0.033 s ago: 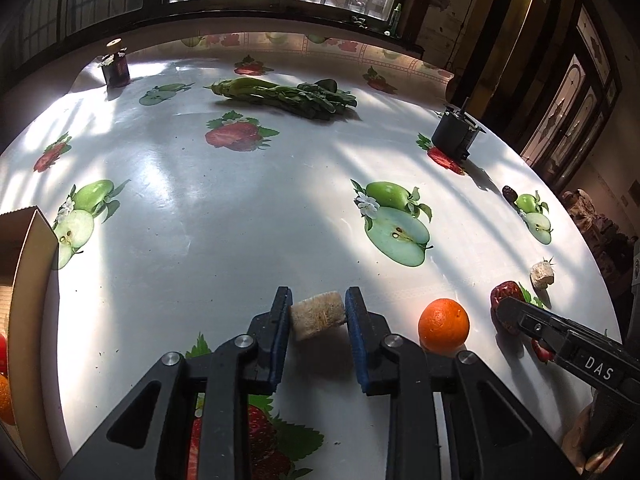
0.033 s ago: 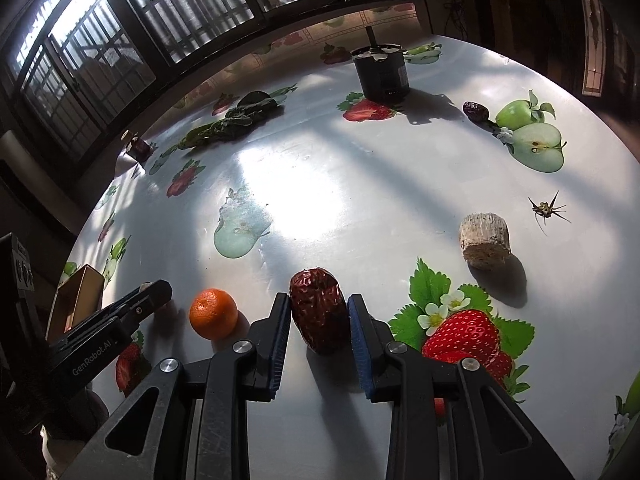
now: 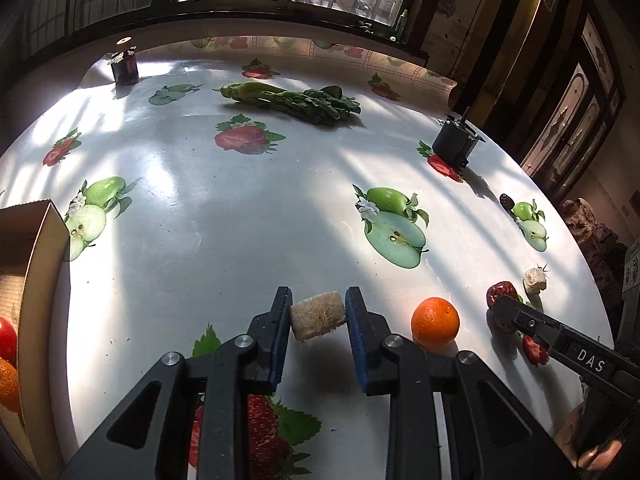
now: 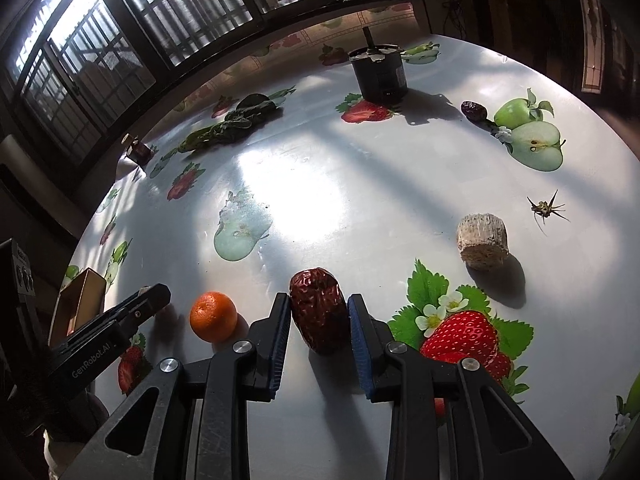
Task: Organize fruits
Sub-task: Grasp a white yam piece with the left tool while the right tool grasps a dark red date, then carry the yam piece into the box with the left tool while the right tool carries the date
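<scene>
My left gripper [image 3: 318, 302] is shut on a beige fibrous chunk [image 3: 318, 317], held just above the white fruit-print tablecloth [image 3: 240, 240] with its shadow beneath. My right gripper [image 4: 318, 306] is shut on a wrinkled red date [image 4: 318, 312] that rests on the cloth. A small orange [image 3: 435, 322] lies between the two grippers, also seen in the right wrist view as the orange [image 4: 213, 316]. In the left wrist view the right gripper's finger [image 3: 520, 320] covers part of the date [image 3: 499, 290].
A cardboard box [image 3: 40, 272] at the left edge holds a tomato [image 3: 6, 340] and another orange. A second beige chunk [image 4: 482, 242], a dark date [image 4: 474, 111], a black cylinder [image 4: 380, 72], leafy greens [image 3: 296, 100] and a small jar [image 3: 126, 66] stand farther off.
</scene>
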